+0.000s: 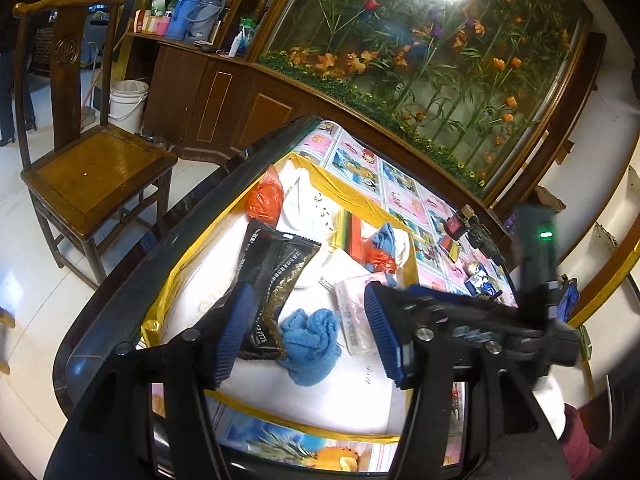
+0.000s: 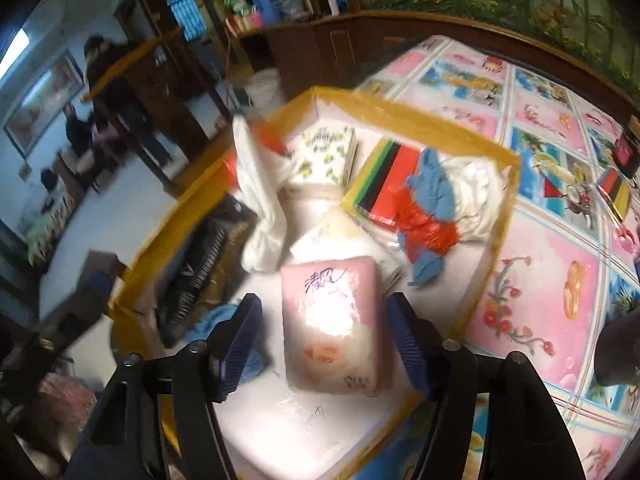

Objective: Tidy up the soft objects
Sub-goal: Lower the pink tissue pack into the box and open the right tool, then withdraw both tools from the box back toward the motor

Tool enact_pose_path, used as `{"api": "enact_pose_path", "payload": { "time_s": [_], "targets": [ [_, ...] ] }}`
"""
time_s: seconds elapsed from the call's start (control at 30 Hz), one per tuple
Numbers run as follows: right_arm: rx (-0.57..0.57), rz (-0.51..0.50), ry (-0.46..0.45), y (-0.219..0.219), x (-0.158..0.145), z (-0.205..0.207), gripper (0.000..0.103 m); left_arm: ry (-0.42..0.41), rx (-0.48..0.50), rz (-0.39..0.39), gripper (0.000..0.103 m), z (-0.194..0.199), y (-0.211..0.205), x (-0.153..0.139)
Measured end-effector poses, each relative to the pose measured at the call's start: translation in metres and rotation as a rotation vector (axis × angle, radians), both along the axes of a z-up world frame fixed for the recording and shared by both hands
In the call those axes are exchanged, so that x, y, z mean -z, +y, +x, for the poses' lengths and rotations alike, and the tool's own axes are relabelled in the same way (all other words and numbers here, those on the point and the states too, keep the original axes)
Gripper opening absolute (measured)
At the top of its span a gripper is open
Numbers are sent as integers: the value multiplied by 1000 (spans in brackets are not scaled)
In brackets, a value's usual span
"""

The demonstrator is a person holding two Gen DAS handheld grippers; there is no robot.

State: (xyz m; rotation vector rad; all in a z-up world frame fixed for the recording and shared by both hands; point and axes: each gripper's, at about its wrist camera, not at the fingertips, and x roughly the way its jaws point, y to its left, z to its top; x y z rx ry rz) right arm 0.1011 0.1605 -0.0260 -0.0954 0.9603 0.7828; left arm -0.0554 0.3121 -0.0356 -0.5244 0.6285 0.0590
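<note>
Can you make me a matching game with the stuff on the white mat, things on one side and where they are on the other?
Things:
1. crumpled blue terry cloth
2. pink soft tissue pack
3. shiny black snack bag

Places:
A. between the right gripper's open jaws
B. under the left gripper's left finger
C. between the left gripper's open jaws

Pairs: 1-C, 2-A, 3-B

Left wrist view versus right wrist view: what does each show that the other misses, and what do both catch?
Left only: the wooden chair, the white bucket and the other tool's handle.
Right only: the flower-print tissue pack and the white cloth.
Both: the yellow-taped work area, pink tissue pack, black pouch, blue towel and striped red packet.
</note>
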Motion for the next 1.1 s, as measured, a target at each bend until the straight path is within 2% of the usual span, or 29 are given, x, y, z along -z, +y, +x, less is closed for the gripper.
{"api": "enact_pose_path", "payload": {
  "time_s": [0.1, 0.23, 0.43, 0.57, 0.87, 1.1],
  "targets": [
    [27, 59, -60, -25, -17, -10, 74, 2, 10, -2, 57, -2, -9, -1],
    [65, 102, -103, -65, -21, -21, 76, 16, 40, 4, 57, -3, -27, -3],
    [121, 75, -157, -131, -11, -37, 79, 37, 118, 40, 57, 4, -68, -9],
    [173, 76, -171, -178, -14, -46, 79, 40, 197, 86, 57, 11, -107, -16],
    [279, 118, -189, -255, -14, -27, 82, 106, 351, 162, 57, 33, -191, -14],
    [361, 72, -280, -281, -8, -1, 83, 157, 369, 207, 57, 44, -217, -12]
  ]
}}
